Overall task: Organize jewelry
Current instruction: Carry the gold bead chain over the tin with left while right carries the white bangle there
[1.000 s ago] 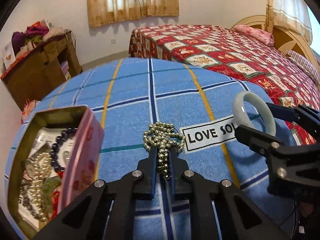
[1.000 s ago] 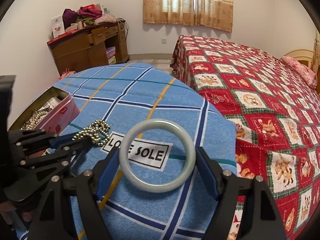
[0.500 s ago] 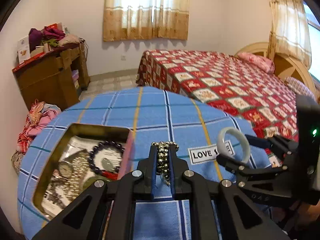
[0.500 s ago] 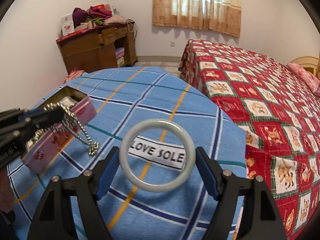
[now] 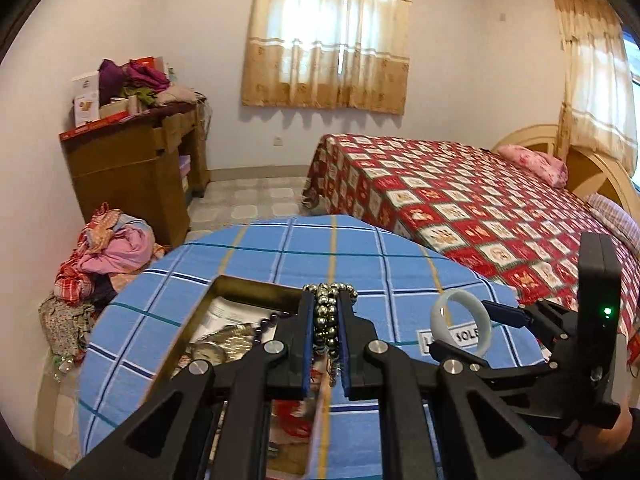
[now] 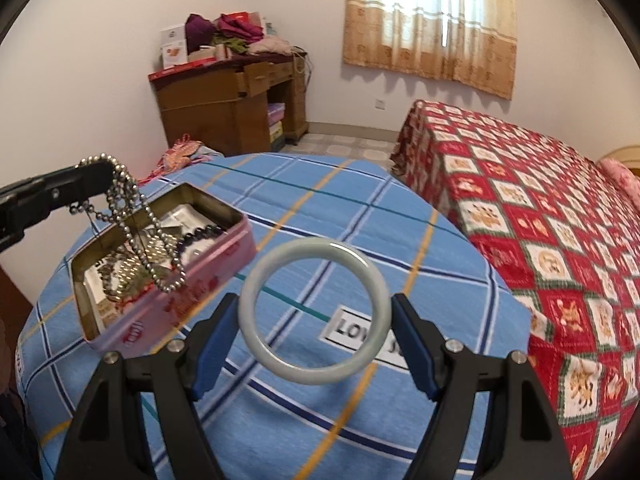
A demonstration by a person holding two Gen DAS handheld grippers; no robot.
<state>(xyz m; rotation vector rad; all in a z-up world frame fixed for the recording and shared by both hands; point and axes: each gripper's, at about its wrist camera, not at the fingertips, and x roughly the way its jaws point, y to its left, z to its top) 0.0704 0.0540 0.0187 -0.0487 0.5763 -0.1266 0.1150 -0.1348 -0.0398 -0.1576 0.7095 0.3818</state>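
My left gripper (image 5: 326,316) is shut on a silver bead chain (image 5: 329,312) and holds it in the air over the open pink tin (image 6: 208,276). In the right wrist view the chain (image 6: 136,232) hangs from the left gripper (image 6: 100,168) down toward the tin's inside. The tin (image 5: 224,288) holds a dark bead bracelet (image 6: 200,234), a watch and other pieces. My right gripper (image 6: 314,312) is shut on a pale green jade bangle (image 6: 276,356), above the blue plaid tablecloth (image 6: 360,208); it also shows in the left wrist view (image 5: 460,326).
The round table has a "LOVE SOLE" label (image 6: 360,334) on the cloth. A bed with a red patterned cover (image 6: 540,200) stands close on the right. A wooden desk (image 6: 232,108) and a pile of clothes (image 5: 108,252) are by the far wall.
My left gripper lifted the bead chain off the cloth and carried it left, over the tin. My right gripper has risen a little with the bangle.
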